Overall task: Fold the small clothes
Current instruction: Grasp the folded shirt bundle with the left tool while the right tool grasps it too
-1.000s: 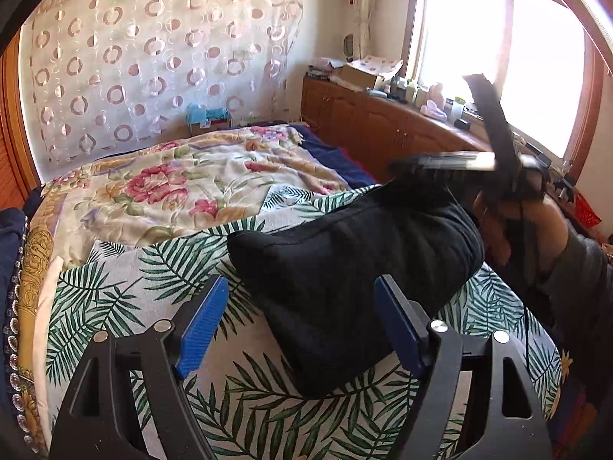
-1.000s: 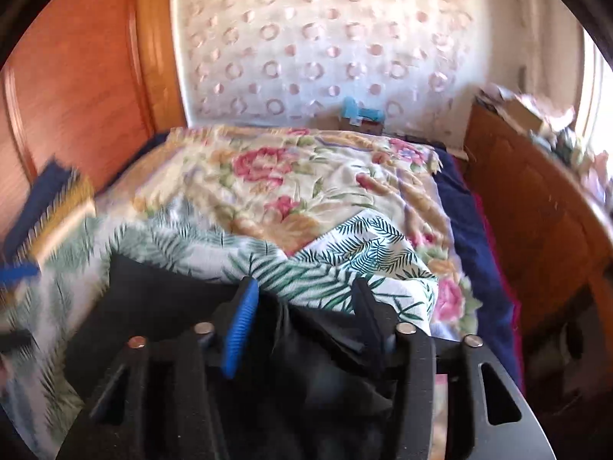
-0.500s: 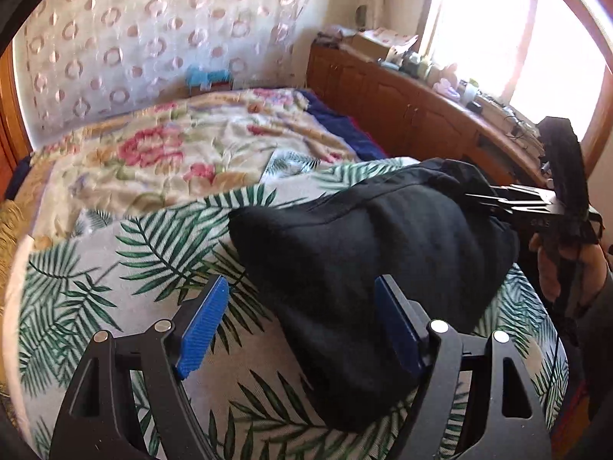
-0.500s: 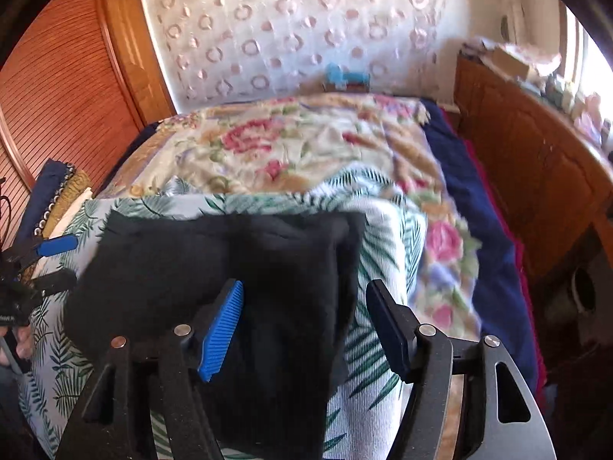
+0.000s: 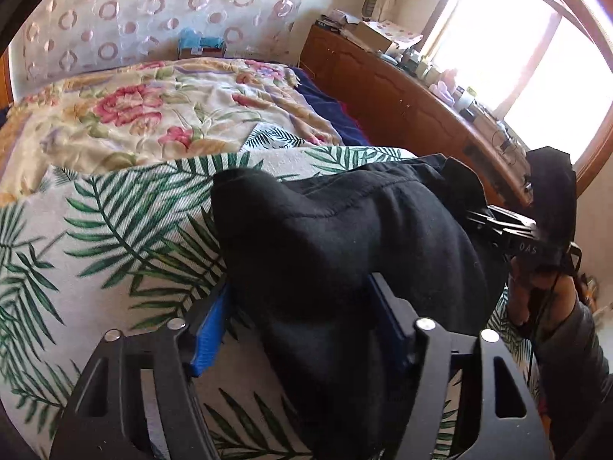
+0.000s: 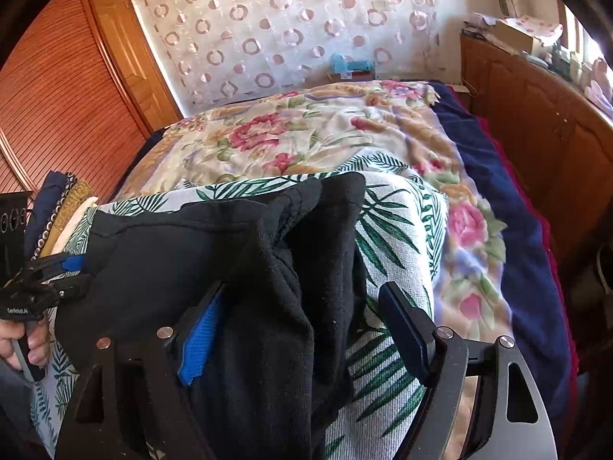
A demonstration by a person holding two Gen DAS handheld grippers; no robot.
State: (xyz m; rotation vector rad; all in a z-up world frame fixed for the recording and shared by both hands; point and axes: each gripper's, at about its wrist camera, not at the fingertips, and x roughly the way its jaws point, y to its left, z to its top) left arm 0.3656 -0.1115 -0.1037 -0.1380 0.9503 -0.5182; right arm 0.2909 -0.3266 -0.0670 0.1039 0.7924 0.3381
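The left gripper (image 5: 302, 318) straddles the near left end of the black garment (image 5: 345, 237), fingers apart with cloth bunched between them. The garment lies folded on the palm-print sheet (image 5: 115, 230) of the bed. The right gripper (image 6: 306, 326) straddles the right end, fingers apart too. Closing on only the top layer could let lower layers sag and undo the fold.

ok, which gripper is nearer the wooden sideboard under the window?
Right. The right gripper straddles the black garment's end beside the sideboard; the left gripper is at the opposite end.
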